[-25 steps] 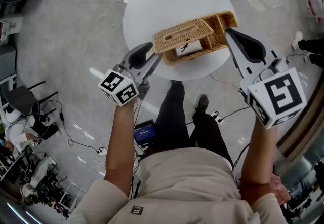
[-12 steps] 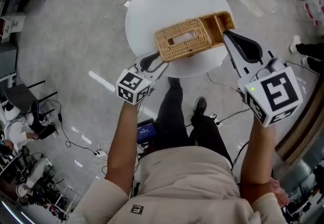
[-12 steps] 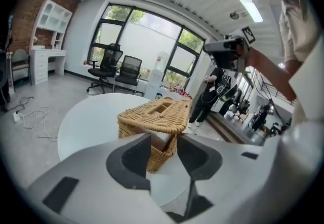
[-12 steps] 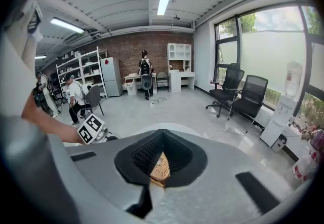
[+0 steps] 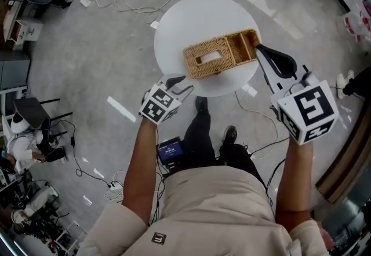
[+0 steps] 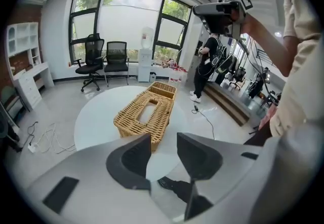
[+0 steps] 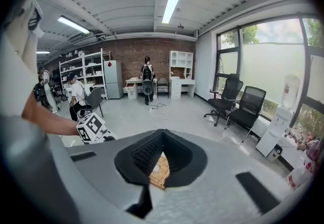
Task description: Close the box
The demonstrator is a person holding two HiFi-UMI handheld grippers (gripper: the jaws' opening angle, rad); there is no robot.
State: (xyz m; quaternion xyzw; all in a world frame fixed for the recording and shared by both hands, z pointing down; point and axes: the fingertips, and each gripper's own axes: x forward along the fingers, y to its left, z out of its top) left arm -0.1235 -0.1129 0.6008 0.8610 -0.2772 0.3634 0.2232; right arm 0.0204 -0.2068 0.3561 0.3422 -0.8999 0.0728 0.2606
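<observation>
A wicker box [image 5: 211, 57] lies on the round white table [image 5: 191, 20], its slotted lid down flat. An open wicker compartment [image 5: 244, 43] joins its right end. My left gripper [image 5: 179, 83] is open and empty at the table's near edge, clear of the box. In the left gripper view the box [image 6: 146, 111] lies beyond the parted jaws of the left gripper [image 6: 164, 154]. My right gripper [image 5: 261, 49] is shut, its tip beside the box's right end. In the right gripper view a sliver of wicker [image 7: 161, 170] shows below the right gripper's [image 7: 161, 136] closed jaws.
Cables [image 5: 127, 3] trail over the grey floor around the table. Two office chairs [image 6: 104, 58] stand by the windows. The person's shoes [image 5: 231, 117] are below the table's near edge. Shelves and people [image 7: 78, 94] stand far off in the right gripper view.
The lid, raised and tilted a second ago, has come down flat on the box. My left gripper has drawn back from the box's left end towards the person. The right gripper has barely moved.
</observation>
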